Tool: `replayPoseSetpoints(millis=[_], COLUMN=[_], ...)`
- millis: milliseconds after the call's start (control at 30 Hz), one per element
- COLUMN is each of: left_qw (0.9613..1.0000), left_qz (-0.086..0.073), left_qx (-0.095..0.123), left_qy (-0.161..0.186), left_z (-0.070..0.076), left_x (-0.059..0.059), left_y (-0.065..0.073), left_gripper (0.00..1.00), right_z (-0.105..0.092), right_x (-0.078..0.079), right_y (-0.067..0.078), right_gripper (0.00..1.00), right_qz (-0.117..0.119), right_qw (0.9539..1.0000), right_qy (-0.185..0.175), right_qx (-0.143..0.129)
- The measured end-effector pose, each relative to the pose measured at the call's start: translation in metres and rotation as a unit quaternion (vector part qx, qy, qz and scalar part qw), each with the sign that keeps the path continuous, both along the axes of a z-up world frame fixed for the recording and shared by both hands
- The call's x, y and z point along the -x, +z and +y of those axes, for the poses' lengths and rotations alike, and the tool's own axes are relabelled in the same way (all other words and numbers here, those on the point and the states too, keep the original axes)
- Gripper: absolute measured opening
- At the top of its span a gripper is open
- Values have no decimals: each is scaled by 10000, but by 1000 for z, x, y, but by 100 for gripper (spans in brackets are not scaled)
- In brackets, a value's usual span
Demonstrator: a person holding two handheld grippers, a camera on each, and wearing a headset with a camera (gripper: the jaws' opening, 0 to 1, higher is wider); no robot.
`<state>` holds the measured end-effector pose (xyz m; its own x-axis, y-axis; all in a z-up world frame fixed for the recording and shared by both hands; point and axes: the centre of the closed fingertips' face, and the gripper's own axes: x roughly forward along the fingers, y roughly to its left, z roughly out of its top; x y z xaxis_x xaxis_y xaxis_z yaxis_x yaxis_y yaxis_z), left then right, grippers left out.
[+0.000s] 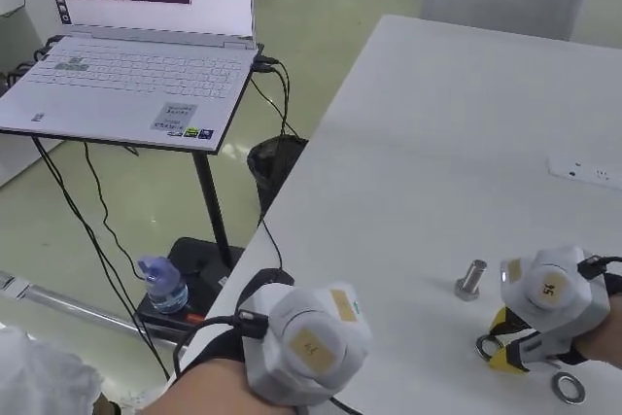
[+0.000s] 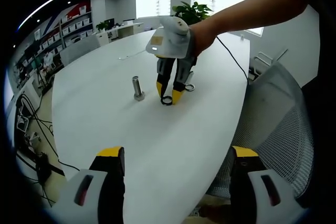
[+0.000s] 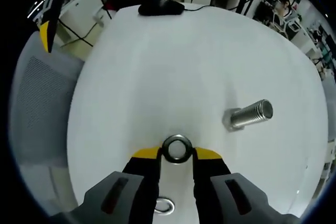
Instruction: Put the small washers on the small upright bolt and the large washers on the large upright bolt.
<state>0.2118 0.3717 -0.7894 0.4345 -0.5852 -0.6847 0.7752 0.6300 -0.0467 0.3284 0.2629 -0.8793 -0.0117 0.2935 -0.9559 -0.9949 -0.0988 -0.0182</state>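
My right tongs [image 3: 177, 153] come down steeply on a washer [image 3: 177, 139] lying flat on the white surface [image 3: 157, 66] near the upright bolt [image 3: 249, 115], so that a tip sits on each side of the ring and the carry to the bolt is short. They are narrowed to the ring's width, tips at its rim, but I cannot tell whether they already pinch it. A second washer [image 3: 164, 205] waits farther from the bolt, behind those tips. My left tongs [image 2: 173, 153] hang spread wide and hold nothing, well back from the bolt at the surface's edge, I judge to leave the working side free.
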Motion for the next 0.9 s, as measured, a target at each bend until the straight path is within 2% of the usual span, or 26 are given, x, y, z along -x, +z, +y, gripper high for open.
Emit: replayPoseSetpoints(millis=[67,167,400,600,900], left_qw=[10000,10000,10000,10000,9999], left_qz=[-1,-24,-83,-70,-84], left_qx=[4,-8,23,-1,-25], left_qy=[8,1,42,51,92], left_z=[0,-2,-4,-3,0], left_x=[0,0,-2,2,5], left_y=[0,1,6,5,5], left_gripper=[82,82,81,81,80], right_z=[1,0,-3,-4,-15], right_x=[0,0,-1,-2,-6], right_y=[0,0,1,2,25], right_gripper=[25,23,21,22,22], right_qz=[10,-20,48,9,62], right_qw=[9998,9997,9996,9995,9983], right_qy=[-131,-70,-248,-272,-561], right_qx=[129,220,95,170,169])
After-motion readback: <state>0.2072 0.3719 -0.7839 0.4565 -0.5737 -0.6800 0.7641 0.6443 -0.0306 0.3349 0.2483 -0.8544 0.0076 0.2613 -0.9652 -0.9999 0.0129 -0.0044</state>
